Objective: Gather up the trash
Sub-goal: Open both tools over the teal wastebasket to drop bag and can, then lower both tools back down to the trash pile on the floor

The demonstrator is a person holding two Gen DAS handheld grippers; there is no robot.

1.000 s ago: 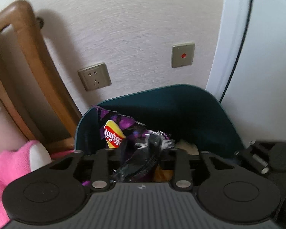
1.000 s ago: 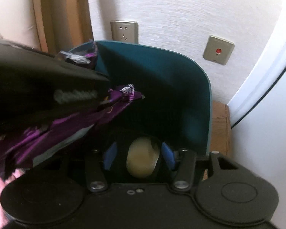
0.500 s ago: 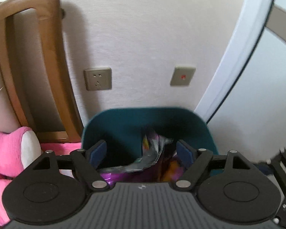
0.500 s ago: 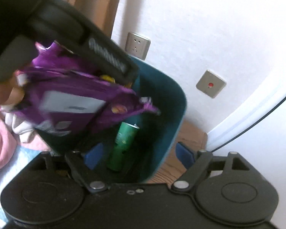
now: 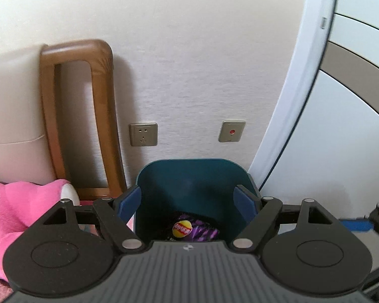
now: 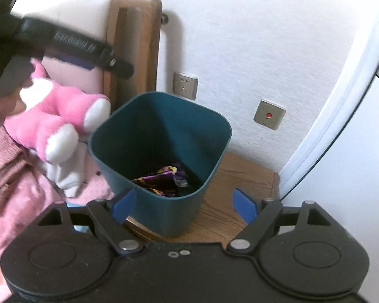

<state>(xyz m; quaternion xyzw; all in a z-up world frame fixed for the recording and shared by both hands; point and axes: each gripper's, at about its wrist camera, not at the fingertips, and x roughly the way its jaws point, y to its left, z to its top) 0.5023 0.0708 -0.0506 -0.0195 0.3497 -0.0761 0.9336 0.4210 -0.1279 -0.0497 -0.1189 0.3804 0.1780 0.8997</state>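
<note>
Both claws hang released, holding nothing: left claw (image 5: 189, 202) above the teal bin (image 5: 192, 174), right claw (image 6: 182, 204) near its front wall. The purple chip bag (image 6: 164, 179) lies at the bottom, perhaps on other wrappers. A pink plush toy (image 6: 55, 118) sits beside.

Inside the teal bin (image 5: 192, 176), the purple chip bag (image 5: 189, 229) is half hidden below the left claw (image 5: 189, 202) body. From the right wrist, the bin's near wall covers the bag's lower part. Left of the bin, the blurred left claw runs off the frame edge.
</note>
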